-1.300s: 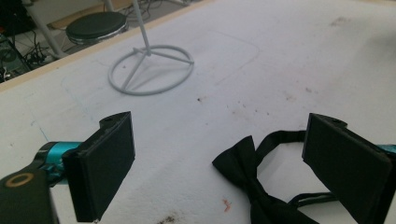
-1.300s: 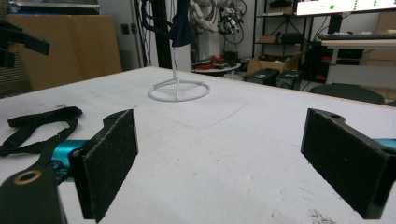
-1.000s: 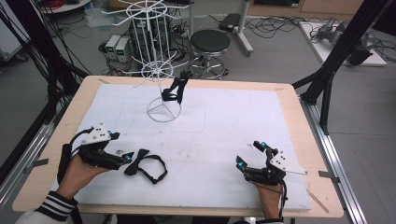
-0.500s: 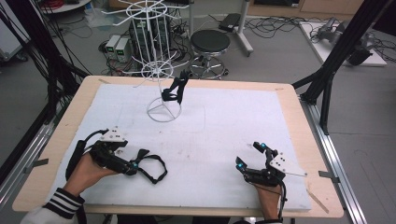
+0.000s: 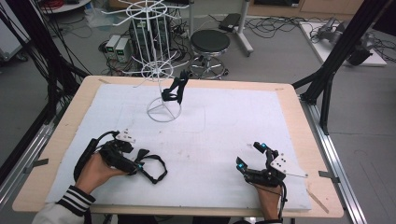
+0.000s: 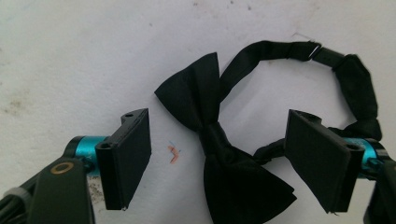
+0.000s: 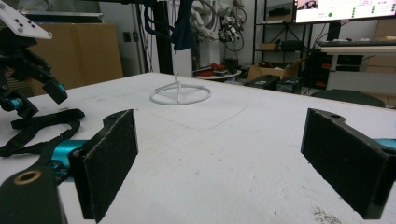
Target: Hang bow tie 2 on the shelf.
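A black satin bow tie (image 6: 219, 154) with a looped fabric strap lies flat on the white felt-like mat (image 5: 224, 126), its knot between the left gripper (image 6: 217, 161)'s flat black pads, untouched; those jaws have just been closing. The right gripper (image 7: 229, 163) rests wide open, empty.

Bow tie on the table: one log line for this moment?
left gripper: fingers closing around bow tie, not touching | right gripper: open, idle

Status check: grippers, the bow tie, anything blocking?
Left gripper open, jaws just been closing, straddling the black bow tie flat on the mat, pads not touching. Right gripper open, holding nothing. Nothing blocking.
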The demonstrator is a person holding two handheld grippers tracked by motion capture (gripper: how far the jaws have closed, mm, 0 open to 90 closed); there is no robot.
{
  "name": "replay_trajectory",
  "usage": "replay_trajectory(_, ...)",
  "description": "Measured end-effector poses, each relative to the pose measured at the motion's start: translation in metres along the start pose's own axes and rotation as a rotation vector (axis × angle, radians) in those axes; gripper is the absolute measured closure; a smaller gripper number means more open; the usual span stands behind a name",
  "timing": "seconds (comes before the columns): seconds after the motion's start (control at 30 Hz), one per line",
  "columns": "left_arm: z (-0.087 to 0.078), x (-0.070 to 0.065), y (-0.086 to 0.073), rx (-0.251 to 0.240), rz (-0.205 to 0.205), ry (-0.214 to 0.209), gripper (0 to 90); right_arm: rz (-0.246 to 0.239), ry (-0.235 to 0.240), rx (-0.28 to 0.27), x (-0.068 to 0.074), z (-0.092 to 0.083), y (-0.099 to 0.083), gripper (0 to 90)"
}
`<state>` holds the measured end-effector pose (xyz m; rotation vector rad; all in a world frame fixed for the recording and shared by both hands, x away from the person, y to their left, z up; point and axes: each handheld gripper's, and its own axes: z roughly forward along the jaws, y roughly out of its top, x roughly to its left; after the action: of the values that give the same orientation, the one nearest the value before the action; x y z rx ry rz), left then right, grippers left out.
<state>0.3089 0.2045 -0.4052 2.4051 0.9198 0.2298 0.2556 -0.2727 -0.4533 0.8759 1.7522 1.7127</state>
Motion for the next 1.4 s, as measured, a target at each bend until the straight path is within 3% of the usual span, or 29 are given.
replay_trajectory(0.2,0.005,0.001,0.002,0.05,-0.011,-0.003,29.7,-0.005,-0.001,-0.003,0.0,0.0,0.0,10.2)
replay_trajectory(0.57,0.009,0.003,0.006,0.071,-0.048,-0.032,40.6,-0.002,-0.002,-0.004,0.0,0.0,0.0,10.2)
replay_trajectory(0.7,0.011,0.003,0.007,0.077,-0.075,-0.057,49.6,0.003,-0.004,-0.005,0.0,0.0,0.0,10.2)
replay_trajectory(0.83,0.012,0.002,0.009,0.091,-0.093,-0.045,55.0,-0.001,-0.006,-0.007,0.0,-0.001,0.0,10.2)
replay_trajectory(1.13,0.017,-0.004,0.007,0.096,-0.078,-0.008,72.6,0.002,-0.003,-0.008,0.0,-0.001,0.0,10.2)
replay_trajectory(1.4,0.016,-0.006,0.008,0.091,-0.058,0.007,76.5,-0.001,-0.005,-0.01,0.0,-0.001,0.0,10.2)
